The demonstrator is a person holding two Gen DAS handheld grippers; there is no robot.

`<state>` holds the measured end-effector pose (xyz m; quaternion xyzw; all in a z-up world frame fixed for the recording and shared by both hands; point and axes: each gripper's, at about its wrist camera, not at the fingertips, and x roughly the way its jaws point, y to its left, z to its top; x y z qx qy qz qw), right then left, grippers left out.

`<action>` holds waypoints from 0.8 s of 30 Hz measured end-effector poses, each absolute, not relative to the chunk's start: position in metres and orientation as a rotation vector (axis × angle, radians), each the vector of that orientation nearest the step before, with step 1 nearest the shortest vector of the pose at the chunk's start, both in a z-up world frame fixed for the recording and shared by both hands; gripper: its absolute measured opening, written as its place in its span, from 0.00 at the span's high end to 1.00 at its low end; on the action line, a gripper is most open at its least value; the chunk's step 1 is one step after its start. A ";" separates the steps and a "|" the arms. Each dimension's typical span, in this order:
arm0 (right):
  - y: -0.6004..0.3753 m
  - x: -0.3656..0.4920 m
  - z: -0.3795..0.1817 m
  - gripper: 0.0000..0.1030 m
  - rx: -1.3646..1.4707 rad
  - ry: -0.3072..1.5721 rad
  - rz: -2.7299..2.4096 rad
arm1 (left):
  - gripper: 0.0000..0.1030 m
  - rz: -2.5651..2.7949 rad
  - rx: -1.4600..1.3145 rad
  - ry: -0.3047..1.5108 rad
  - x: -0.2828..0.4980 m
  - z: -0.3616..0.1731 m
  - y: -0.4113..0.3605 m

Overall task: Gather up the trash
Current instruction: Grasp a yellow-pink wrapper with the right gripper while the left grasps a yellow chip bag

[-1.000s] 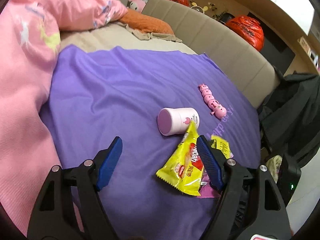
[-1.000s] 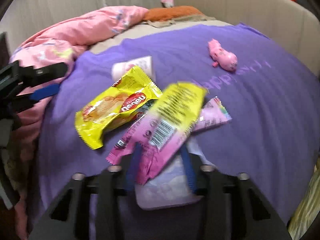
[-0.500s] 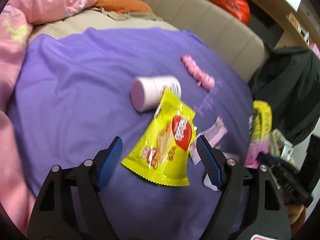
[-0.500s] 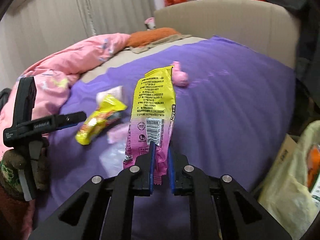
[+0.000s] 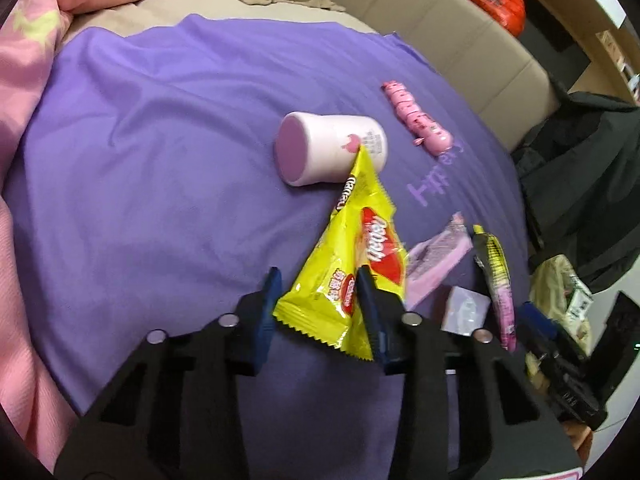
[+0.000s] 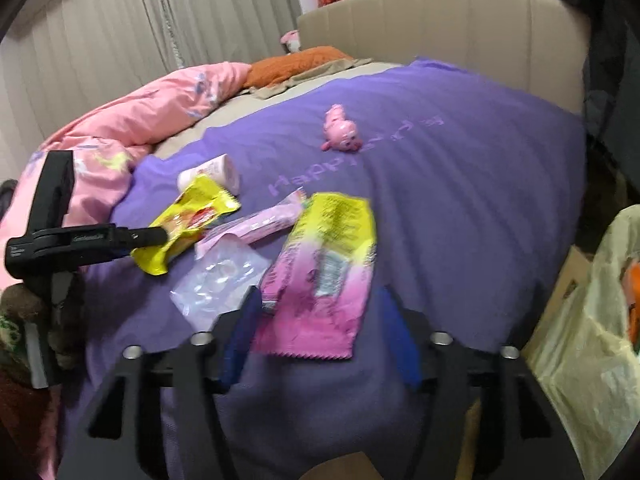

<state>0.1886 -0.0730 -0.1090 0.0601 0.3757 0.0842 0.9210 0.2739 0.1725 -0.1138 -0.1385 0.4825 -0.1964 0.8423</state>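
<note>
Left wrist view puts the yellow snack wrapper right between your left gripper fingers, which stand narrowed at its lower corner; whether the blue pads are actually pressing the foil you cannot tell from here. The wrapper's far tip touches the pale cup lying on its side on the purple blanket. Just to the right of the wrapper lie a lilac sachet and a small clear packet, and beyond them the pink-and-yellow wrapper shows edge-on. In your right wrist view that pink-and-yellow wrapper sits blurred between the fingers of your right gripper, which are spread wide and gripping nothing; you cannot tell if it lies on the blanket or is in the air. A pink toy rests farther up the blanket, well apart from the litter. The pink quilt is bunched along the left, and a pale plastic bag stands open off the bed's right edge.
</note>
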 end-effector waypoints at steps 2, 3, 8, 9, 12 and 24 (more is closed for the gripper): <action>-0.071 0.191 -0.113 0.43 0.119 0.811 0.191 | 0.72 -0.441 -0.298 0.999 0.271 -0.109 0.171; -0.069 0.191 -0.116 0.43 0.107 0.827 0.185 | 0.72 -0.453 -0.289 0.979 0.268 -0.104 0.168; -0.070 0.185 -0.122 0.43 0.116 0.825 0.163 | 0.72 -0.462 -0.197 0.839 0.249 -0.073 0.154; -0.070 0.185 -0.123 0.43 0.119 0.826 0.160 | 0.72 -0.458 -0.173 0.809 0.245 -0.068 0.151; -0.067 0.186 -0.124 0.43 0.103 0.833 0.134 | 0.72 -0.450 -0.146 0.784 0.240 -0.063 0.148; -0.038 0.205 -0.120 0.43 -0.009 0.812 0.067 | 0.72 -0.376 -0.132 0.808 0.241 -0.069 0.151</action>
